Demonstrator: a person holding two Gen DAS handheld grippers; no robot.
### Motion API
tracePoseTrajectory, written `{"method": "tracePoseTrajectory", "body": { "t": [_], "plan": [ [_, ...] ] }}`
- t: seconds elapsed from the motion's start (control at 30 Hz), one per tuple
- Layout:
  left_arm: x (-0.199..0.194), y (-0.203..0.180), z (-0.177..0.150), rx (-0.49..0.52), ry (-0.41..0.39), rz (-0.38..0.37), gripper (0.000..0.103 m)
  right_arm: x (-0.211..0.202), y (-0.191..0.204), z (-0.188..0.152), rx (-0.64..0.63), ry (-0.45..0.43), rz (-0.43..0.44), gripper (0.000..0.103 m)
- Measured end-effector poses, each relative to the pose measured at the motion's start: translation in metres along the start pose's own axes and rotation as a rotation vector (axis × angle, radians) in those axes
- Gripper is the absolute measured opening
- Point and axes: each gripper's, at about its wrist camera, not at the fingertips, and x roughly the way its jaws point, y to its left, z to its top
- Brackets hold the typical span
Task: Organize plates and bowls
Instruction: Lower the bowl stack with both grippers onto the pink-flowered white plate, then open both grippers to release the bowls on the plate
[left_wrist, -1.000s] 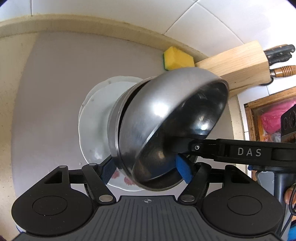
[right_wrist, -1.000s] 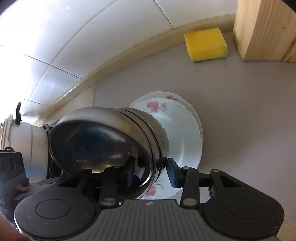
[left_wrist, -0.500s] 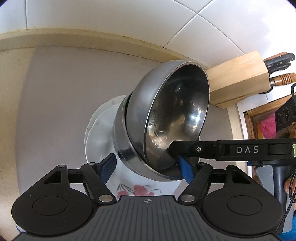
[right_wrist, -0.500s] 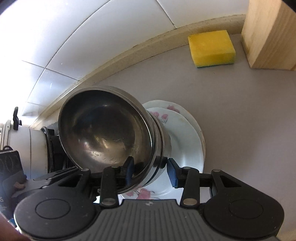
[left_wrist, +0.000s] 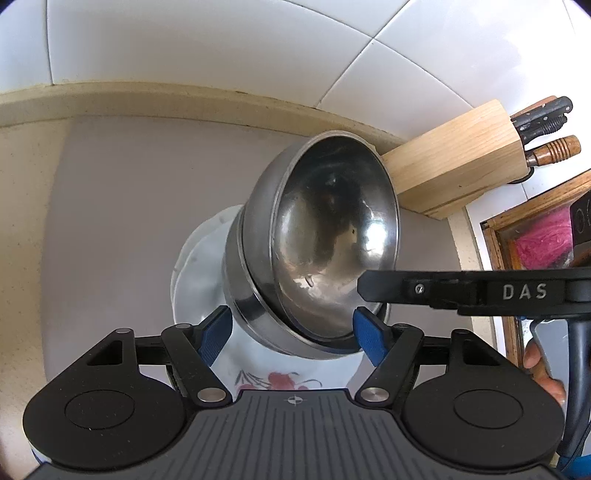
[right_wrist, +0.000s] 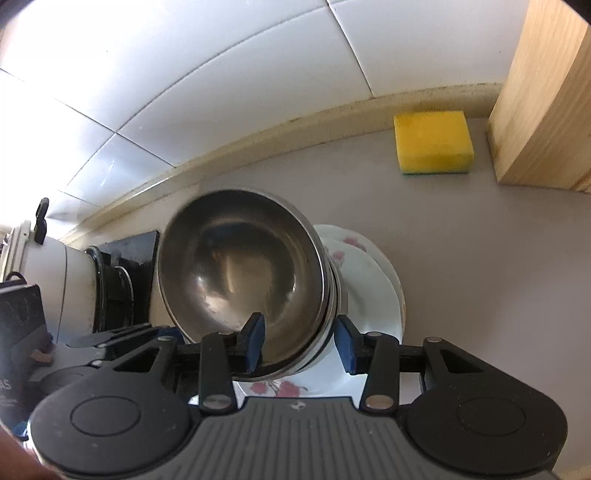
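Nested round steel bowls (left_wrist: 325, 240) on flowered white plates (right_wrist: 373, 280)

Our right gripper (right_wrist: 299, 341) straddles the bowls' rim, jaws apart; our left gripper (left_wrist: 291, 332) is spread around the stack.

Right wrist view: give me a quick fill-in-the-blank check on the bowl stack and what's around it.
1. The steel bowls sit nested on plates printed with pink ___.
2. The sponge by the wall is ___ on top.
3. Beside the sponge stands a wooden ___ block.
4. One finger of the right claw reaches ___ the top bowl.

Missing words: flowers; yellow; knife; inside
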Motion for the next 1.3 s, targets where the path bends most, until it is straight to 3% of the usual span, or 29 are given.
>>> {"method": "tracePoseTrajectory", "body": {
  "t": [0.43,0.6,0.8,1.07,1.3],
  "plan": [
    [-0.022,0.002,-0.004,0.020,-0.076,0.038,0.071,-0.026,0.006,0.007,-0.025,-0.100,-0.024,0.024],
    [-0.039,0.005,-0.010,0.003,-0.142,0.067,0.072,-0.031,0.017,0.009,-0.058,-0.133,-0.033,0.024],
    [-0.055,0.000,-0.022,0.027,-0.213,0.168,0.073,-0.040,0.025,-0.011,-0.147,-0.150,-0.090,0.024],
    [-0.067,-0.006,-0.050,0.043,-0.277,0.283,0.076,-0.051,0.025,-0.038,-0.208,-0.153,-0.082,0.029],
    [-0.056,-0.011,-0.070,-0.006,-0.291,0.295,0.076,-0.042,0.012,-0.053,-0.213,-0.125,-0.077,0.030]
  ]
}}
